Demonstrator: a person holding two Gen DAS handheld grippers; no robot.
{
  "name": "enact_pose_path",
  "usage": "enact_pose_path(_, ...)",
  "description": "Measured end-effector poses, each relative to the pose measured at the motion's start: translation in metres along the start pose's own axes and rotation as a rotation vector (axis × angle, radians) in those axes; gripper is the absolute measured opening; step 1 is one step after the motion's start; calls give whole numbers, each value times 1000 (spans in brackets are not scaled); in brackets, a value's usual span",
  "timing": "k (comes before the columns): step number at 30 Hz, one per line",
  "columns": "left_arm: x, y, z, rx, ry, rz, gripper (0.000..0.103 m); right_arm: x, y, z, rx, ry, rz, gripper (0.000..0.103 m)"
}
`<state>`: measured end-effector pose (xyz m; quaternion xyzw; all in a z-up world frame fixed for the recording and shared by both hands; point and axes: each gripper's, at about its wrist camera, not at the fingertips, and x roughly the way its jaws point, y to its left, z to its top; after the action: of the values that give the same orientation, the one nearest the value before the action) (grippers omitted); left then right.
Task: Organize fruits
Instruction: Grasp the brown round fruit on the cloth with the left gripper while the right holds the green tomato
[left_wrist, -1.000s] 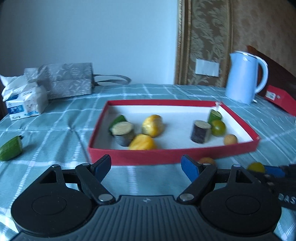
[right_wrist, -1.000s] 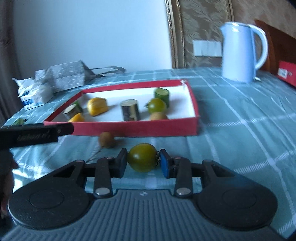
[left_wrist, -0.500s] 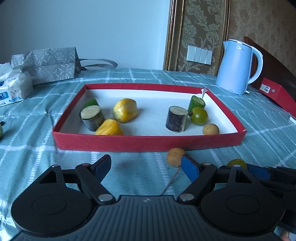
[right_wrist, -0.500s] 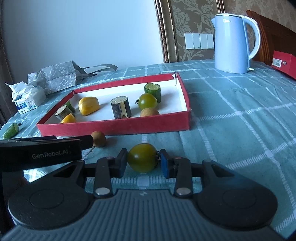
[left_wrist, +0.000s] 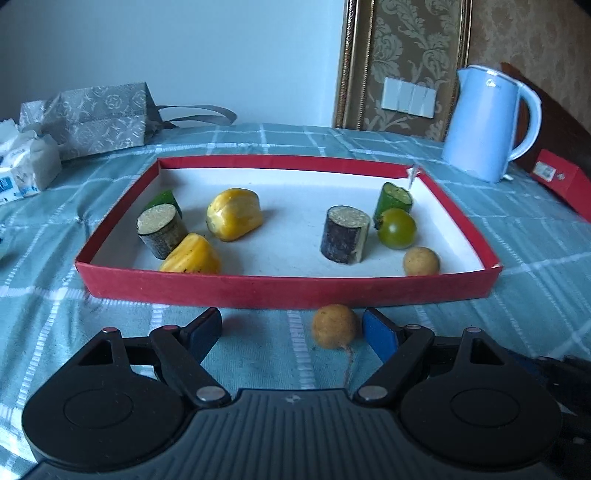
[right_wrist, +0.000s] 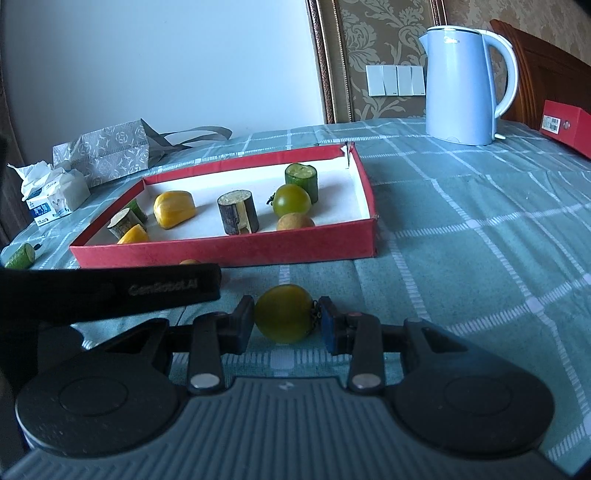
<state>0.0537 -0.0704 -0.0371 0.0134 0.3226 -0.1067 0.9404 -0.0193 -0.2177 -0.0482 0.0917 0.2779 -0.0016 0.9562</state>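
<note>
Your left claw (left_wrist: 291, 326) stands wide open with nothing gripped, low in the frame of its own view. A small round brown fruit (left_wrist: 334, 325) lies on the checked green surface (left_wrist: 535, 258) between its fingers, well off centre: it sits just beside the blue pad of the finger at the right of the frame and well apart from the finger at the left. A thin stem trails from the fruit toward the bottom of the frame. Just above the fruit in the picture runs the near wall of the red tray (left_wrist: 288, 290).

Your right claw (right_wrist: 287, 319) is closed on a green tomato (right_wrist: 283, 313), both pads pressing its sides, in the lower middle of its view.

Inside the tray, toward the right of the left view, you have a second green tomato (left_wrist: 397, 229), a pale round fruit (left_wrist: 421, 261), a dark cylinder piece (left_wrist: 345, 234) and a green cucumber piece (left_wrist: 393, 197). Toward the left lie two yellow pieces (left_wrist: 234, 214) and another dark cylinder (left_wrist: 160, 230). A blue kettle (right_wrist: 461, 81) stands at the upper right.
</note>
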Motion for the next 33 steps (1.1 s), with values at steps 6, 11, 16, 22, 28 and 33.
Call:
enact_pose_path(6,-1,4,-3,10,-5,18,83,1,2,0,-8,5,-6,36)
enact_pose_path(11,-5,8,-4,14,-10,6,76,1,2,0,-8,5,-5,36)
enact_pose_path(16,-9,7,-7,40,-21,10,57,1,4,0,-24,9,-2,40)
enact_pose_path(22,-10,11,-8,31,-23,-1,57,3,11,0,-68,27,11,90)
enact_pose_path(28,-11,12,-9,46,-29,4,51,9,20,-2,-121,70,-27,103)
enact_pose_path(33,-10,11,-8,48,-31,-2,50,-3,1,-4,-28,19,-38,103)
